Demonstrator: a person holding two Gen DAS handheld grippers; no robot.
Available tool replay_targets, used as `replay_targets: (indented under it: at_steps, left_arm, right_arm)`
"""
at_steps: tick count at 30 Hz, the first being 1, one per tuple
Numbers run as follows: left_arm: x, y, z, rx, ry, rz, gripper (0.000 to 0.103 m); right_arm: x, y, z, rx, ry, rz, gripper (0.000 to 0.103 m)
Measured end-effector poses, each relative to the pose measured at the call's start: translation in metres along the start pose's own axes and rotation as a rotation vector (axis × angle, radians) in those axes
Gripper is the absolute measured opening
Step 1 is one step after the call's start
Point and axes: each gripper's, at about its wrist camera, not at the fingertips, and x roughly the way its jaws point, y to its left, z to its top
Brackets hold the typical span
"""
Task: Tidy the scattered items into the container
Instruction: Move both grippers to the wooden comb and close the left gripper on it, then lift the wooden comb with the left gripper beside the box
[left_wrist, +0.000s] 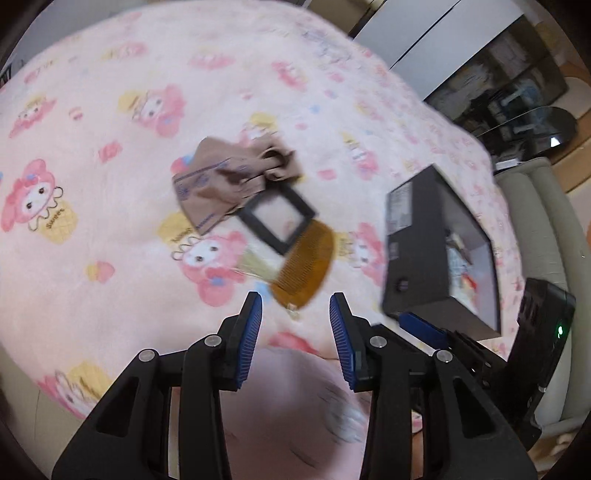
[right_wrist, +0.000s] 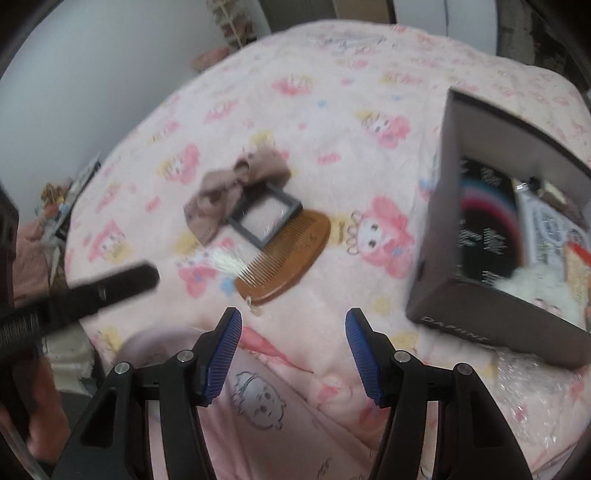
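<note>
On the pink cartoon blanket (left_wrist: 110, 122) lie a beige fabric bow (left_wrist: 229, 177) (right_wrist: 236, 188), a black square frame (left_wrist: 277, 218) (right_wrist: 264, 218) and a brown wooden comb (left_wrist: 306, 266) (right_wrist: 284, 254), all touching in a loose pile. A clear plastic scrap (right_wrist: 225, 262) lies against the comb's teeth. To their right stands an open dark box (left_wrist: 417, 291) (right_wrist: 480, 317) holding several items. My left gripper (left_wrist: 295, 306) hovers just short of the comb, open and empty. My right gripper (right_wrist: 293, 325) is also open and empty, near the comb and left of the box.
The right gripper's body (left_wrist: 543, 350) shows beside the box in the left wrist view; the left gripper's body (right_wrist: 110, 288) crosses the left side of the right wrist view. A padded bed edge (left_wrist: 535, 229) and dark furniture (left_wrist: 509, 85) lie beyond. Bubble wrap (right_wrist: 524, 384) sits below the box.
</note>
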Motion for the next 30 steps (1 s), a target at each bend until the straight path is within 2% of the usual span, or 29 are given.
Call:
replay_targets:
  at_steps: [4,12,17,18,20,24,30]
  left_arm:
    - [0.033,0.011,0.015,-0.030,0.116,-0.074,0.038]
    - [0.094,0.012,0.041,0.007,0.283,-0.040,0.038]
    - [0.125,0.003,0.048,0.041,0.376,-0.021,0.038]
    - [0.128,0.000,0.049,0.045,0.391,-0.031,0.038]
    - [0.131,-0.007,0.048,0.069,0.418,-0.037,0.038]
    - [0.122,-0.028,0.039,0.125,0.411,-0.028,0.037]
    - [0.104,-0.060,0.013,0.140,0.413,-0.105,0.037]
  right_arm:
    - [0.028,-0.004,0.008,0.001,0.054,0.016,0.055]
    - [0.078,-0.009,0.025,0.016,0.161,0.037,0.056]
    - [0.098,-0.012,0.029,0.050,0.167,0.136,0.055]
    - [0.100,-0.013,0.030,0.061,0.172,0.154,0.049]
    - [0.100,-0.017,0.031,0.088,0.167,0.202,0.036]
    - [0.085,-0.021,0.026,0.098,0.143,0.204,0.032]
    - [0.039,-0.032,0.004,0.104,0.070,0.160,0.031]
